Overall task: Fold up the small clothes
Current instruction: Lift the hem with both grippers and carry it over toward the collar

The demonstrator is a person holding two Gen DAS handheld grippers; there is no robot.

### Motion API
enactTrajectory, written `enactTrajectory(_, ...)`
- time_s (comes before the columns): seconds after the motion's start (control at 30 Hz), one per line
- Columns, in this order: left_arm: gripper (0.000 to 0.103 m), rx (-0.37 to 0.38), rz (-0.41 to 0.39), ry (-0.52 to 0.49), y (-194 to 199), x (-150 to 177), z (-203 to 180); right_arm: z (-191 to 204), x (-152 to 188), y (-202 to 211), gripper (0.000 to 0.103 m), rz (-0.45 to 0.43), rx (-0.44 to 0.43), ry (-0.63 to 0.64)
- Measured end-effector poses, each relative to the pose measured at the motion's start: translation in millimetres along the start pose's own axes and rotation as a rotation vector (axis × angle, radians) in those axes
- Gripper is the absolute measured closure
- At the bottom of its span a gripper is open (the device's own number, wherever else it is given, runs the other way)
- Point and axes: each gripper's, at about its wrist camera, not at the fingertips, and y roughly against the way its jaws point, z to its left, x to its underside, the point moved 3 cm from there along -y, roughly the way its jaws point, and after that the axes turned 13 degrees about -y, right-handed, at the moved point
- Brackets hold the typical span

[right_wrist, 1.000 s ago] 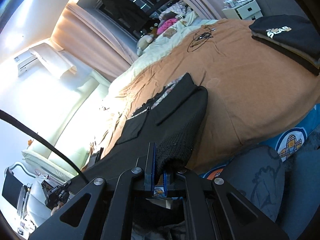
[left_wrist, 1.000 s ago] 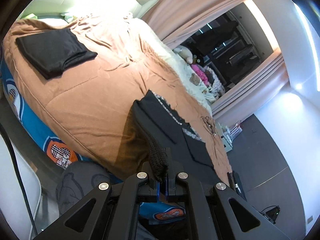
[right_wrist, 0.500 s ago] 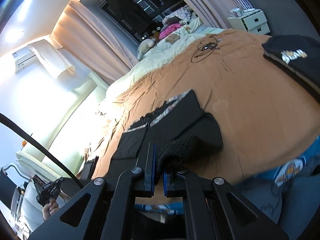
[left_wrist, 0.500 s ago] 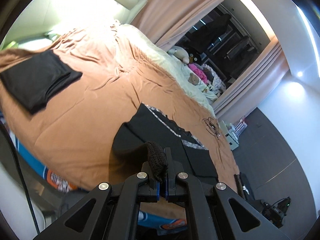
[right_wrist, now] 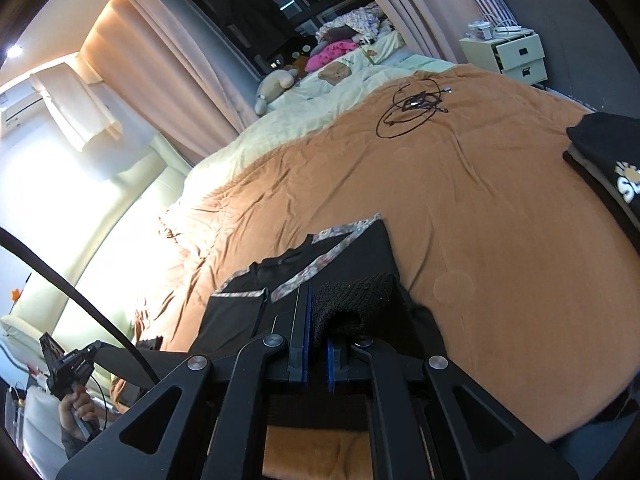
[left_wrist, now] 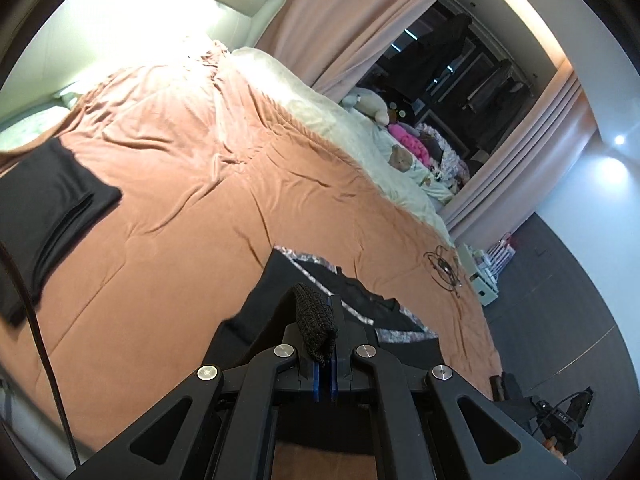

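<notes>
Each hand-held gripper, left (left_wrist: pixel 325 354) and right (right_wrist: pixel 318 344), pinches a knit corner of the black garment (right_wrist: pixel 352 252) lying on the bed (right_wrist: pixel 480 208).

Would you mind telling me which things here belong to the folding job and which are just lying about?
Job: black garment with floral trim, pinched by left hand-held gripper and right hand-held gripper; folded black clothes.
Lying about: coiled cable, plush toys, bedside drawers.
</notes>
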Motion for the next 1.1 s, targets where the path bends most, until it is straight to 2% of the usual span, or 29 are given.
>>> enactTrajectory(0.33, 0.1, -0.051, 0.07, 0.01, -86.3, -38.2, 12.5, 25.3, -45.7, -72.4, 0.101, 0.046, 0.068, 0.009)
enactTrajectory(0.53, 0.1, -0.08, 0.124, 0.053, -137.4, -49.5, 31.6, 34.0, -67.9, -123.2, 0.101, 0.08, 0.127, 0.017)
enactTrajectory(0.73, 0.1, -0.122, 0.172, 0.038, -184.1, -61.2, 38.2, 38.1, -91.6, -171.4, 0.101, 0.11, 0.165, 0.008)
enactTrajectory(1.1, 0.1, -0.188, 0.281, 0.008, -275.3, -56.8, 60.9, 18.3, -105.9, -257.7, 0.101, 0.174, 0.262, -0.002)
